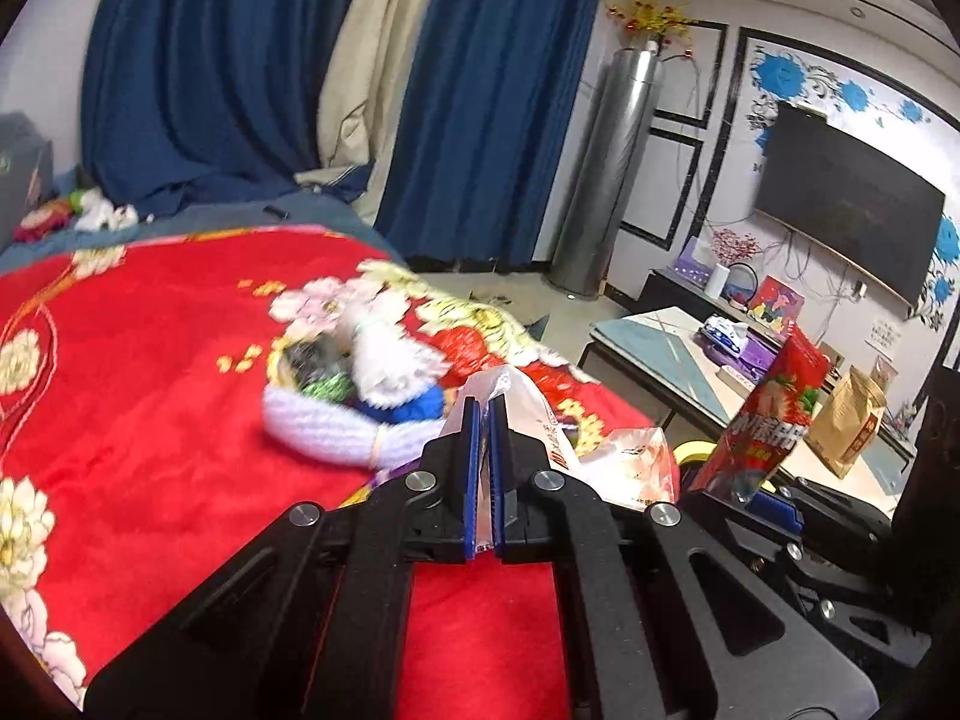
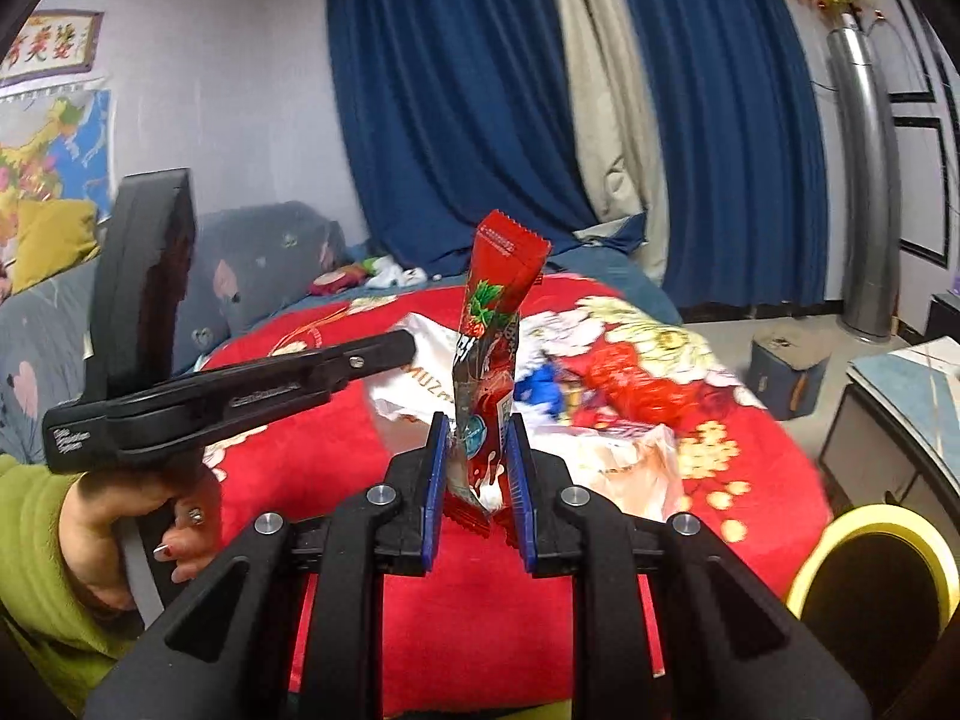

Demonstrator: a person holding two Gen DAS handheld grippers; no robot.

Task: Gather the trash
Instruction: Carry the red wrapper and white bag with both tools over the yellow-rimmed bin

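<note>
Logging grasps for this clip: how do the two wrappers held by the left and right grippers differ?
The red strawberry wrapper is opaque, narrow and stands upright between the right gripper pads; the clear plastic wrapper is see-through, crumpled and bulges beyond the left gripper. The right jaws stay slightly apart on their wrapper; the left jaws are pressed nearly together. Both are lifted above the red floral blanket.

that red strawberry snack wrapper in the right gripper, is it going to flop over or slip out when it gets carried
Probably light and fairly stiff: the red wrapper stands nearly upright above the right gripper, pinched only near its bottom. Its glossy film looks slippery, so a loose squeeze might let it slide. It looks flattened and empty, so quick moves may make the top sway.
</note>
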